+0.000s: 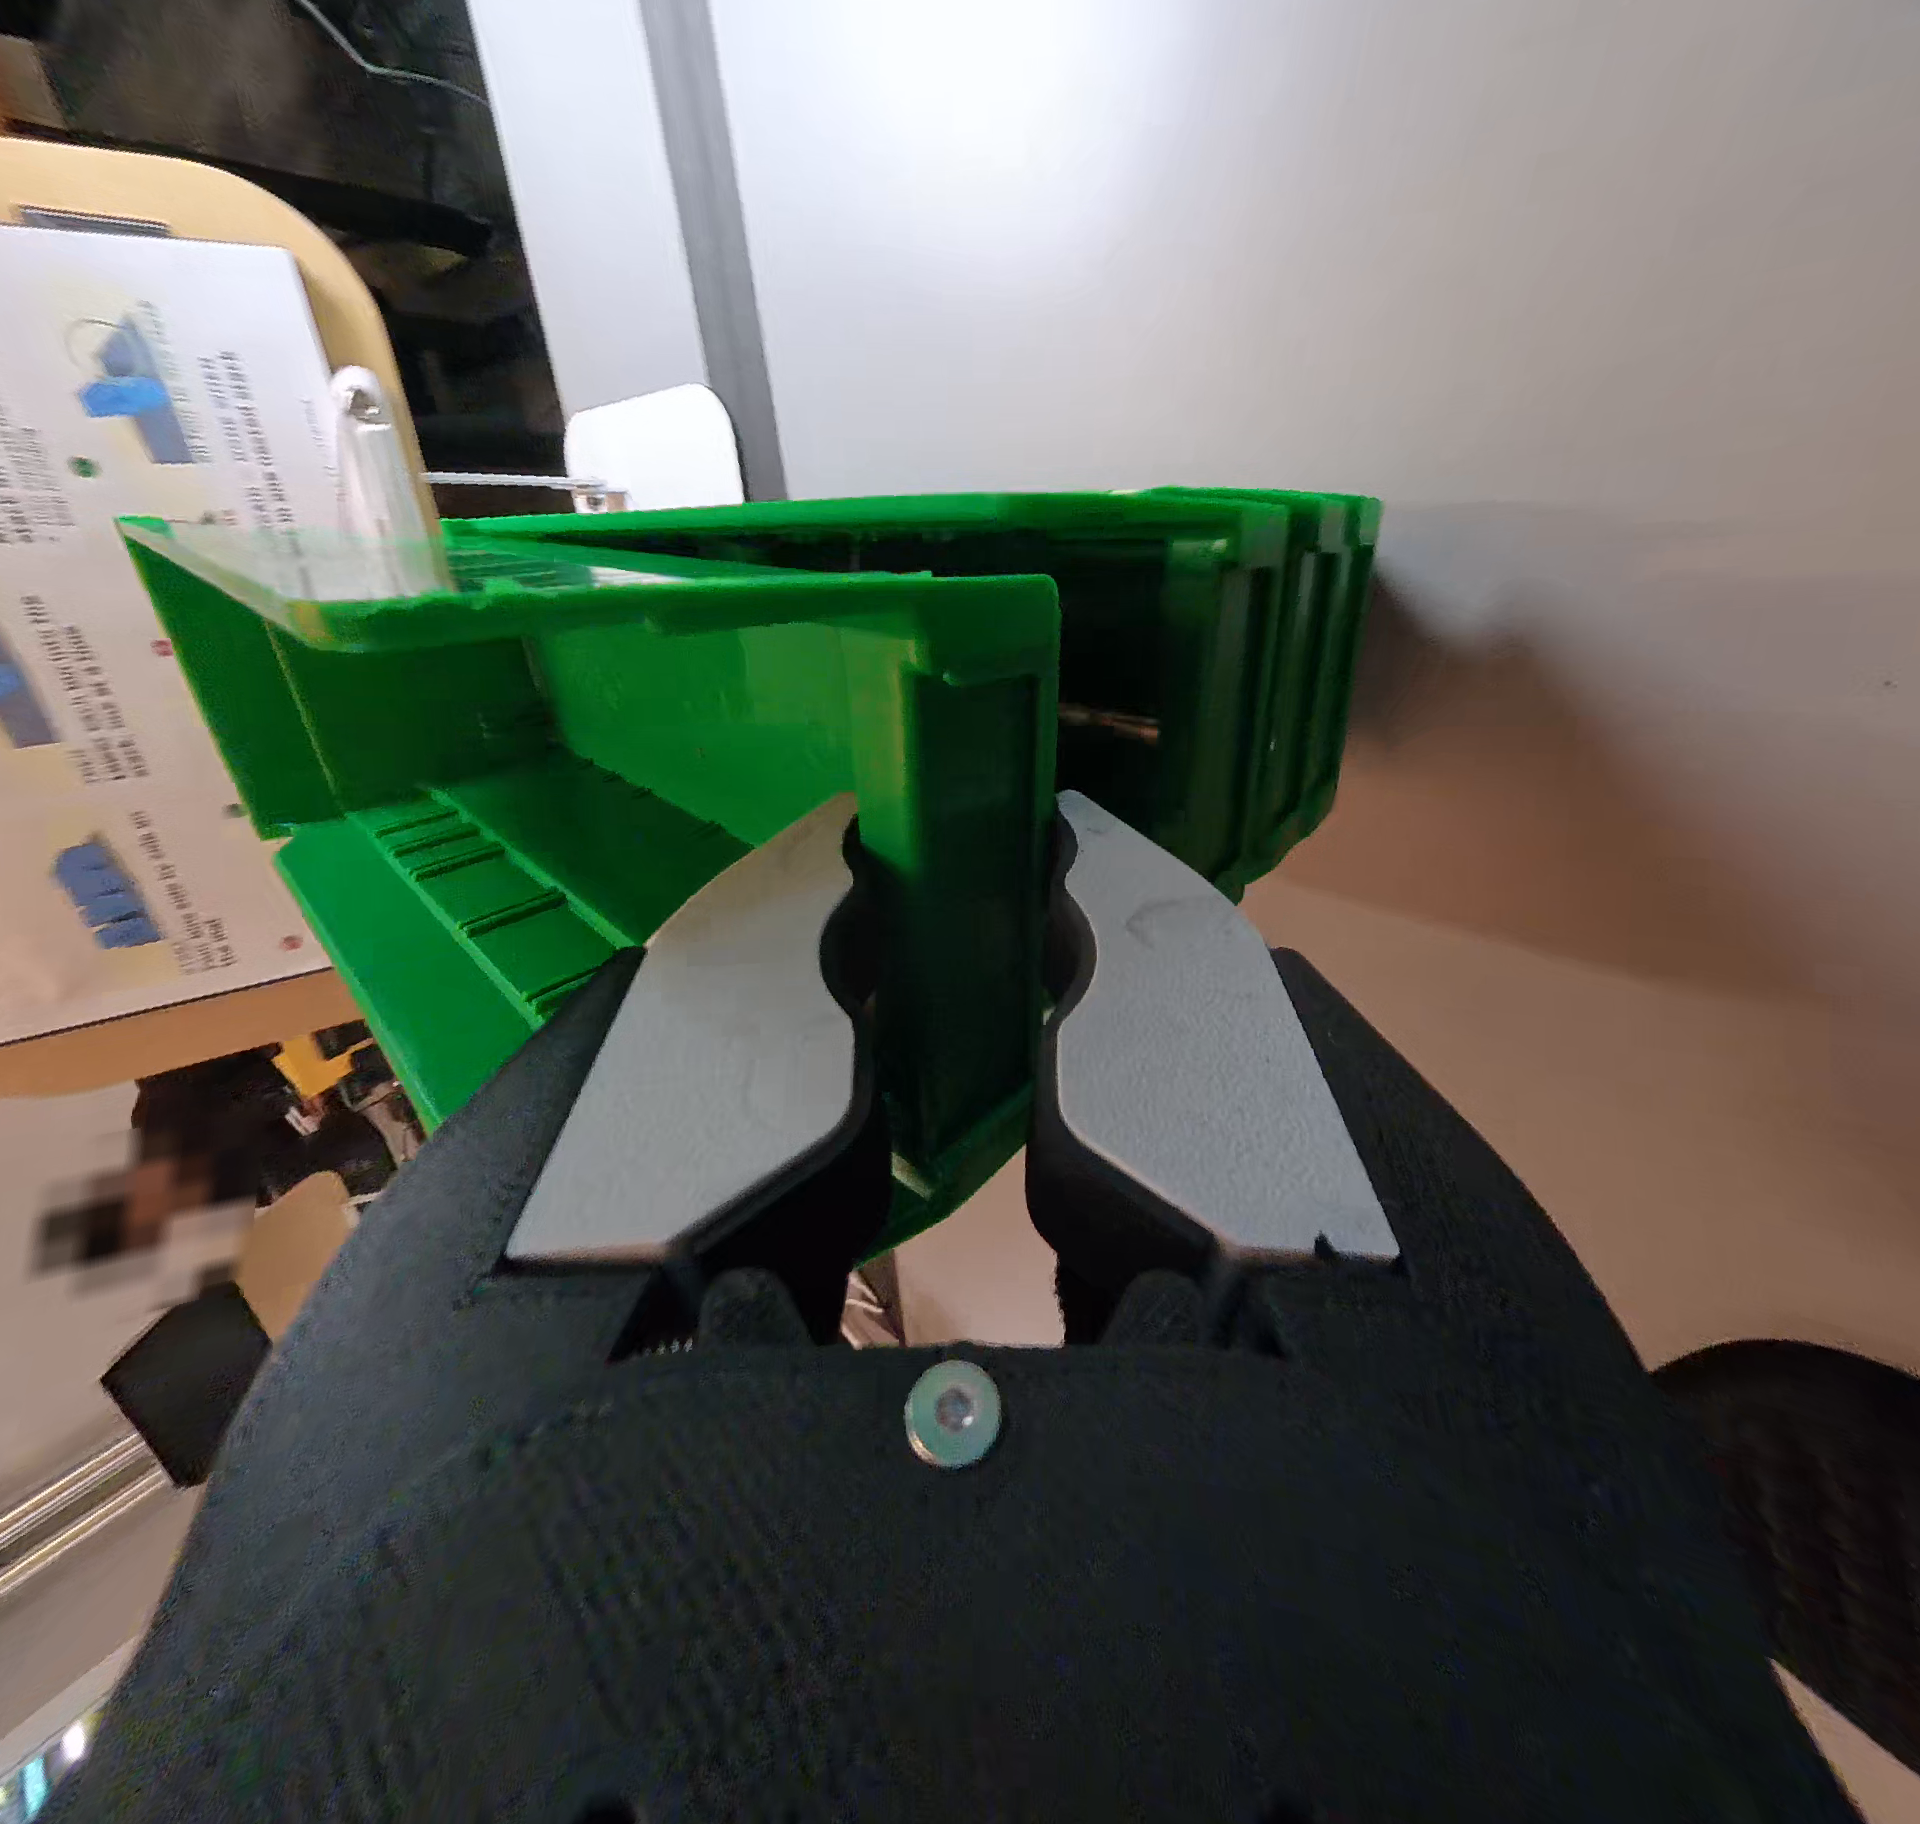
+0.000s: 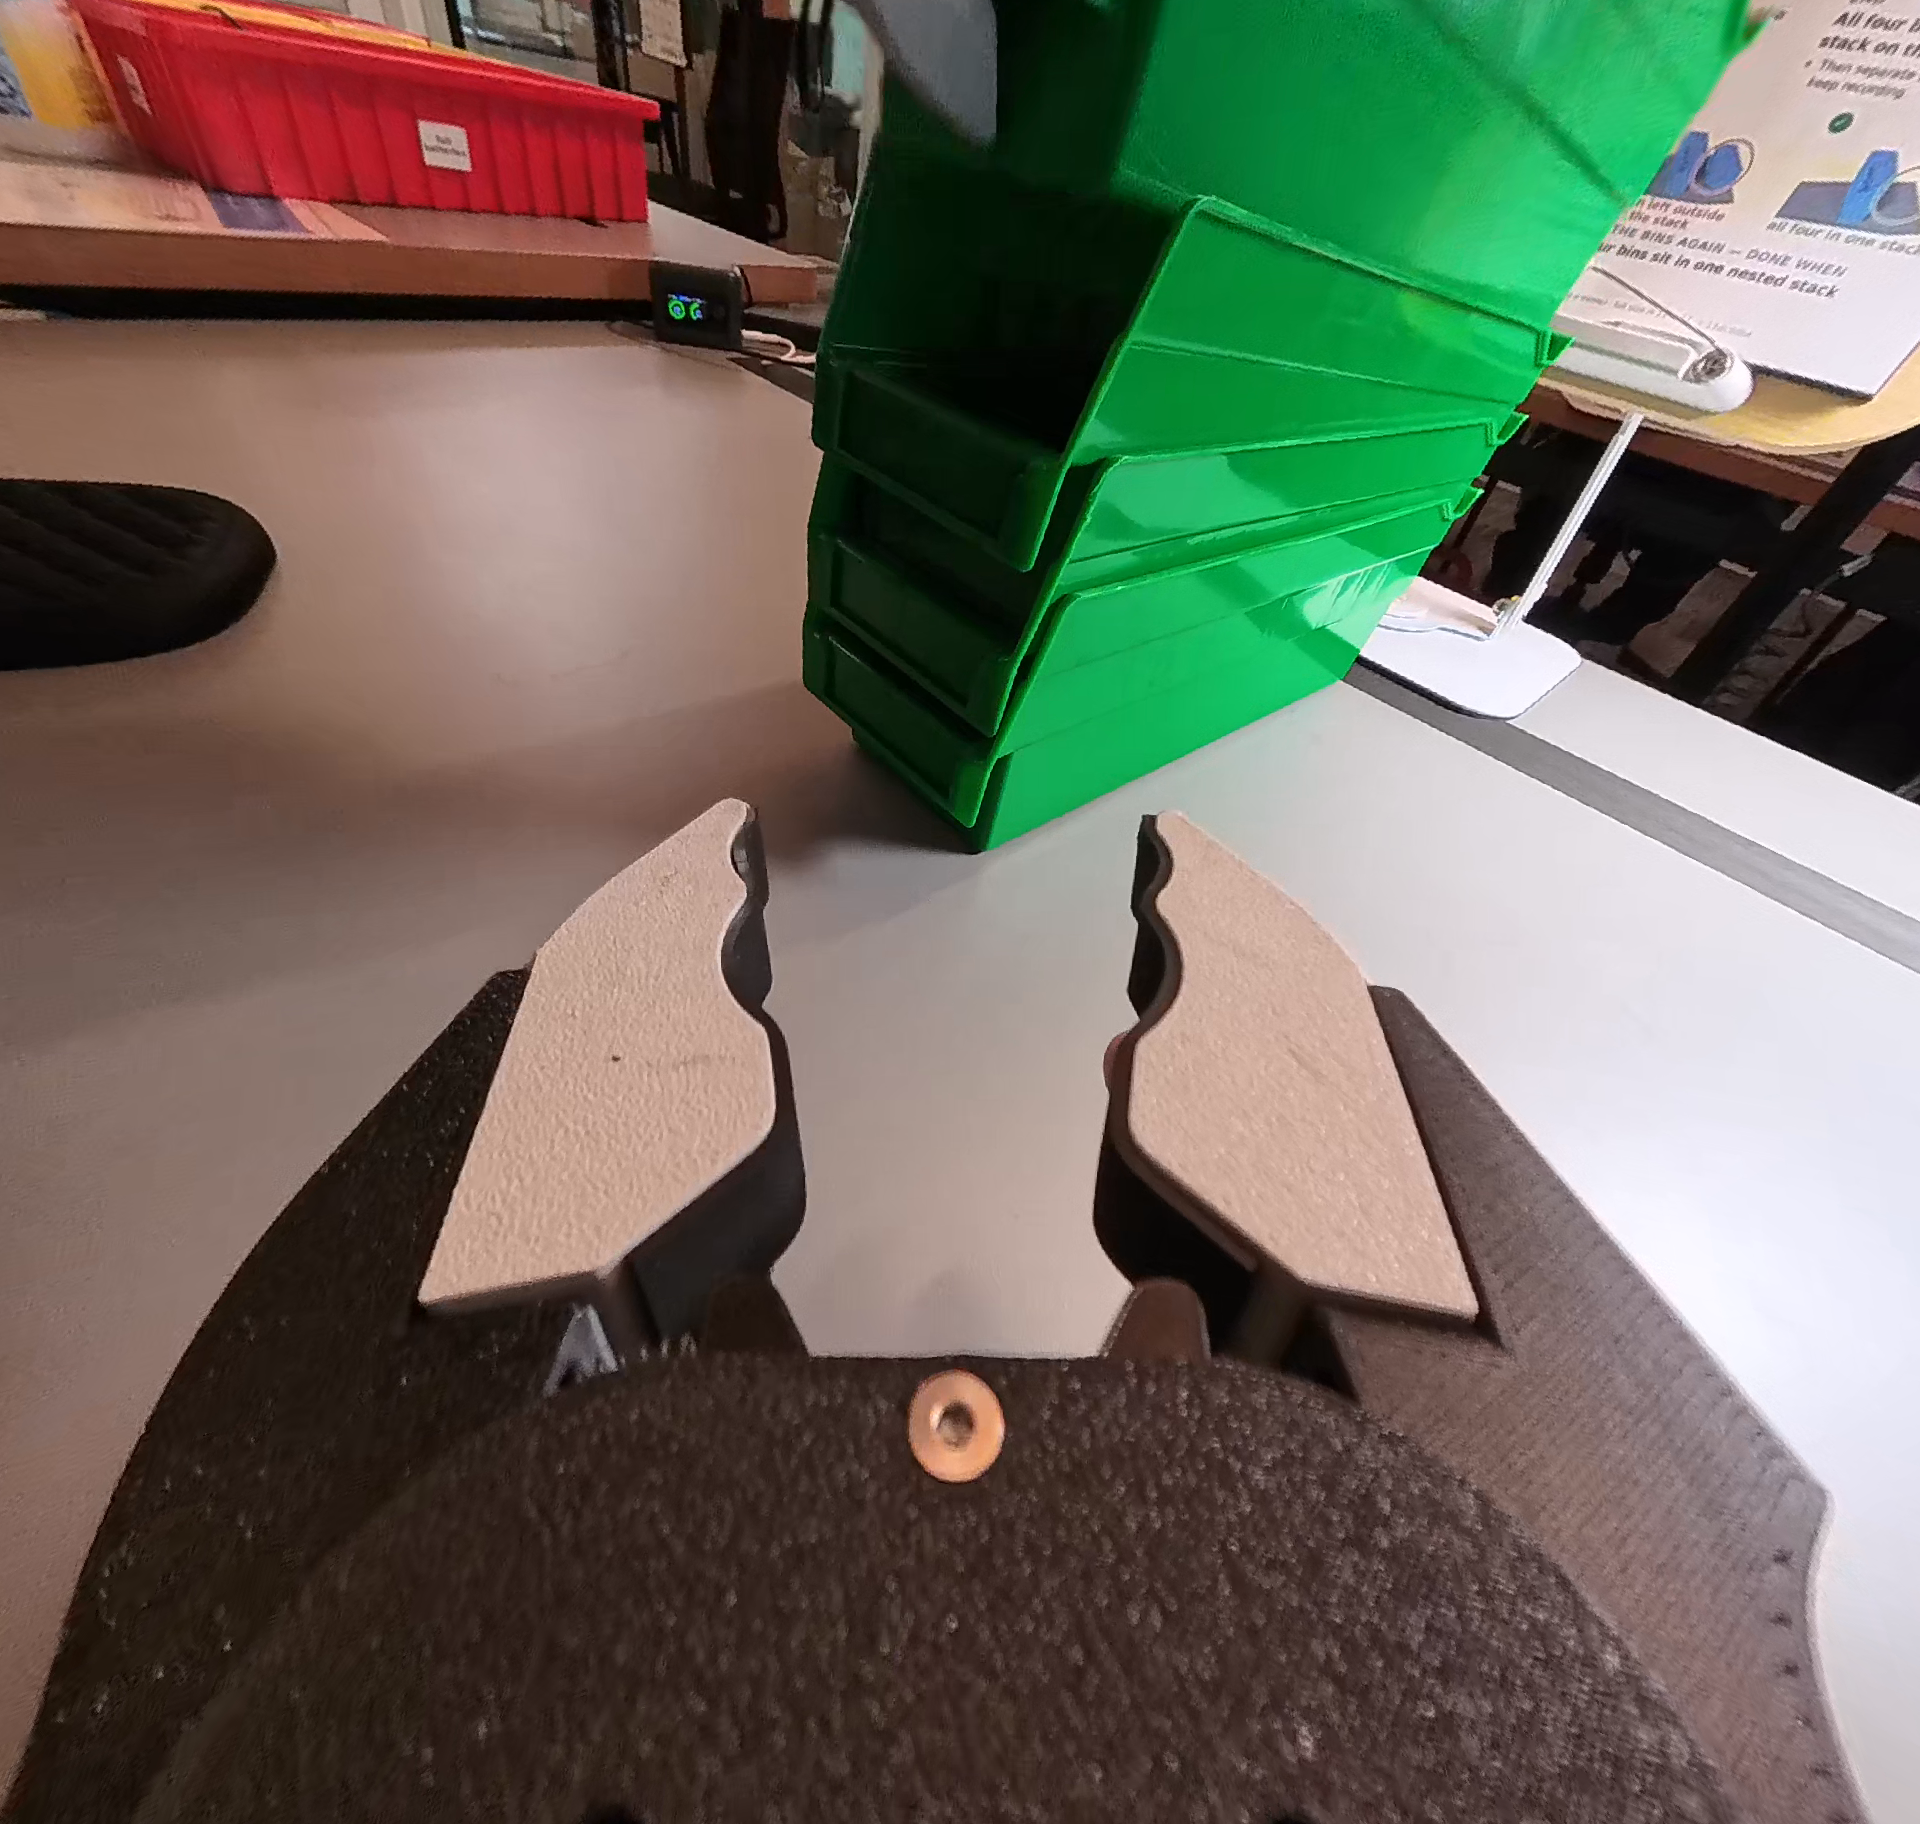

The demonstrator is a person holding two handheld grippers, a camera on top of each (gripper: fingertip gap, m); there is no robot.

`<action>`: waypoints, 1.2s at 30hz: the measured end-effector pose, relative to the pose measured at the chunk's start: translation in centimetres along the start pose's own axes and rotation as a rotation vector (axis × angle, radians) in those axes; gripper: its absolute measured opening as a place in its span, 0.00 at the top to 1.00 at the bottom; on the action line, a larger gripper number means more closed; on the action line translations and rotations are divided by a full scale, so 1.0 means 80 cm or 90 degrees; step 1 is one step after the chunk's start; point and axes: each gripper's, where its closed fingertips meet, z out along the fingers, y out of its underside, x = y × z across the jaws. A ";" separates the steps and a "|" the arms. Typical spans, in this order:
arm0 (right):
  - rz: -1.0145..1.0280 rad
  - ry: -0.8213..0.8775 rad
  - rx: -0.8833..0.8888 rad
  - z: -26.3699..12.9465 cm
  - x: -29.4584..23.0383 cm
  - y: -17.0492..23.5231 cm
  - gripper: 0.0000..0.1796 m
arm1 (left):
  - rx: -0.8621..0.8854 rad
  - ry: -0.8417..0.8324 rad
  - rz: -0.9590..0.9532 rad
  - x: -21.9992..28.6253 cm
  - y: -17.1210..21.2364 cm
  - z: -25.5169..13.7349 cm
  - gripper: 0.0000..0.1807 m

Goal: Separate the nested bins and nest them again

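A pale grey table (image 2: 436, 652) fills the room's foreground, with a red bin (image 2: 353, 127) on a wooden bench behind and an instruction sheet (image 2: 1808, 164) on a white stand. Three green bins (image 2: 1122, 569) sit nested on the table, looking empty. The left gripper (image 1: 956, 818) holds a fourth green bin (image 2: 1382, 81) tilted over them, jaws clamped on its wall, while the right gripper (image 2: 945, 818) hangs just short of the stack, jaws apart.
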 end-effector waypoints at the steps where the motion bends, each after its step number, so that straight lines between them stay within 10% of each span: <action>1: -0.001 0.000 -0.002 0.000 0.000 0.001 0.62 | 0.006 -0.004 -0.003 -0.005 0.000 -0.010 0.84; 11: -0.007 -0.002 -0.012 0.004 -0.002 0.006 0.63 | -0.017 -0.093 -0.059 -0.055 0.070 -0.089 0.84; 22: -0.008 -0.003 -0.024 0.009 -0.003 0.014 0.62 | -0.065 -0.009 -0.129 0.035 0.189 0.033 0.84; 36: -0.041 -0.032 -0.018 0.009 -0.021 0.010 0.61 | -0.057 -0.014 -0.108 0.104 0.221 0.129 0.84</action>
